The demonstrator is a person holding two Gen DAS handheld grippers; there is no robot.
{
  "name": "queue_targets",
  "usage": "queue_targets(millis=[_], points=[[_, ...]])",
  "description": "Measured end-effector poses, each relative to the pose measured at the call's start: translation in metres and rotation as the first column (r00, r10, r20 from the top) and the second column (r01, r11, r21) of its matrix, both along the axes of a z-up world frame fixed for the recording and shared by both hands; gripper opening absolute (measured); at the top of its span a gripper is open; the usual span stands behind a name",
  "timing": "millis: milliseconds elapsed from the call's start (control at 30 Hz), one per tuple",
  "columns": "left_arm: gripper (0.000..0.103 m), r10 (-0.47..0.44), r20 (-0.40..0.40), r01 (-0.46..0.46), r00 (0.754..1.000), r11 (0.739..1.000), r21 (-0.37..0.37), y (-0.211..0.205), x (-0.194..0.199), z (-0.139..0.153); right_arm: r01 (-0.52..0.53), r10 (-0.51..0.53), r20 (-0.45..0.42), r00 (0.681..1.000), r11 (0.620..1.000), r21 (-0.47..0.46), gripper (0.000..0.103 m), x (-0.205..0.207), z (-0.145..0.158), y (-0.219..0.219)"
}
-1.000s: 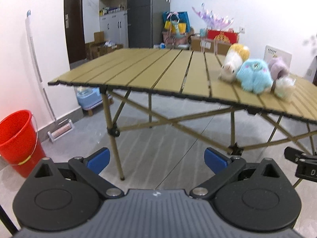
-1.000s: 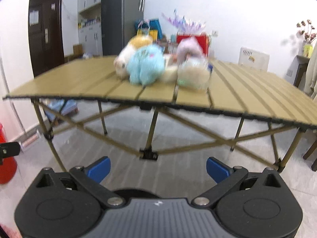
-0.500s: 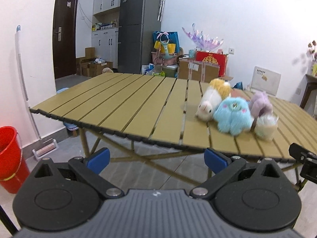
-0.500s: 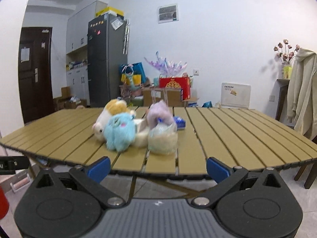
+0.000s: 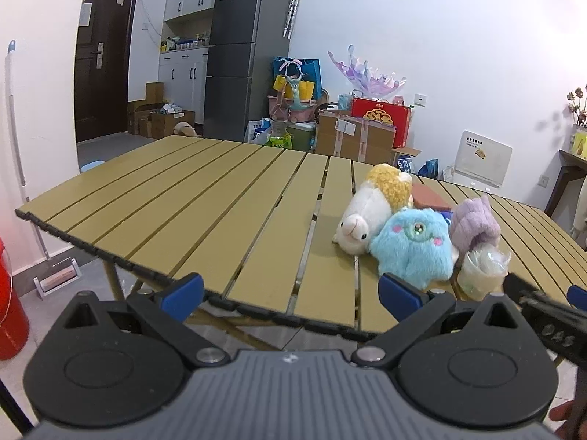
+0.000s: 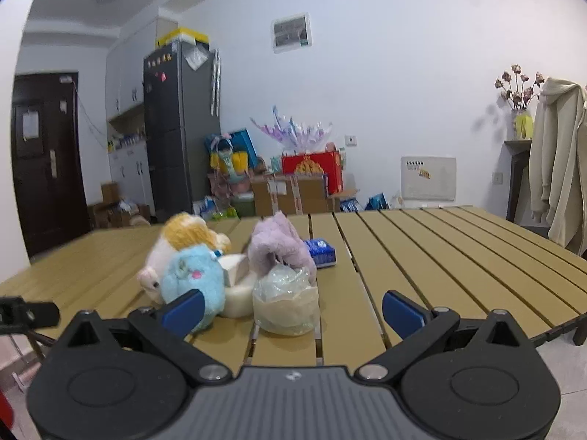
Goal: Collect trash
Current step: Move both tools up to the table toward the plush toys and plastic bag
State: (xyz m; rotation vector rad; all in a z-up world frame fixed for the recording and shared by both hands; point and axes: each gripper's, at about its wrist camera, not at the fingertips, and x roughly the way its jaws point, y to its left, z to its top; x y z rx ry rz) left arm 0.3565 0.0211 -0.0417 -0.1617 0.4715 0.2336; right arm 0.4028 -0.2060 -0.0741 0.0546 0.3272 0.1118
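Both grippers have risen and come closer to the slatted folding table (image 5: 205,198) since a second ago: then both cameras looked at its underside legs from below, and now they look across its top. The left gripper (image 5: 290,289) hangs with its blue-tipped fingers spread wide over the table's near edge, holding nothing. The right gripper (image 6: 293,306) is likewise spread wide and empty, and the crumpled clear plastic bag (image 6: 286,300) now sits just ahead, between its fingers but not touched by them.

The trash lies in the cluster of toys on the table. The plastic bag rests at the near side of the purple plush (image 6: 279,247), just beside the blue fluffy plush (image 6: 194,278), which in turn leans against the white and yellow plush (image 6: 176,242). A white box (image 6: 234,269) is wedged between the blue plush and the purple one, and a small blue packet (image 6: 321,253) lies behind the purple plush. From the left wrist view, the bag (image 5: 482,269) sits to the right of the blue plush (image 5: 412,247), with a red bucket (image 5: 11,315) on the floor far left of the table.
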Motion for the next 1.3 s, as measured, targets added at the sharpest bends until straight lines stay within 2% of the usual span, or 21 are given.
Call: queue_targets(millis=[167, 367, 467, 600, 700, 1033, 1300], points=[[0.103, 0.001, 0.000, -0.001, 1.000, 1.000, 0.006, 0.000, 0.022, 0.000, 0.020, -0.021, -0.032, 0.999, 0.999, -0.047, 0.103, 0.033, -0.014, 0.016], [0.103, -0.001, -0.017, 0.001, 1.000, 1.000, 0.004, 0.003, 0.045, -0.005, 0.032, -0.035, -0.083, 0.996, 0.999, -0.035, 0.102, 0.072, -0.032, 0.025], [0.103, -0.010, -0.012, 0.011, 1.000, 1.000, 0.016, 0.002, 0.053, -0.006, 0.033, -0.036, -0.096, 0.995, 0.999, -0.032, 0.098, 0.086, -0.039, 0.028], [0.103, -0.021, -0.026, 0.021, 0.999, 1.000, 0.015, 0.003, 0.058, -0.010, 0.021, -0.023, -0.107, 0.994, 1.000, -0.014, 0.081, 0.095, -0.044, 0.031], [0.103, -0.021, -0.039, 0.022, 0.999, 1.000, 0.014, 0.002, 0.057, -0.014, 0.001, 0.001, -0.121, 0.993, 1.000, 0.020, 0.046, 0.098, -0.047, 0.031], [0.103, -0.041, -0.039, 0.042, 0.998, 0.999, 0.024, -0.008, 0.054, -0.018, -0.022, 0.029, -0.087, 0.996, 0.997, 0.078, 0.039, 0.092, -0.042, 0.020], [0.103, -0.041, -0.026, 0.041, 0.999, 0.999, 0.014, -0.013, 0.052, -0.019, -0.040, 0.043, -0.049, 0.998, 0.997, 0.064, 0.038, 0.080, -0.033, 0.011]])
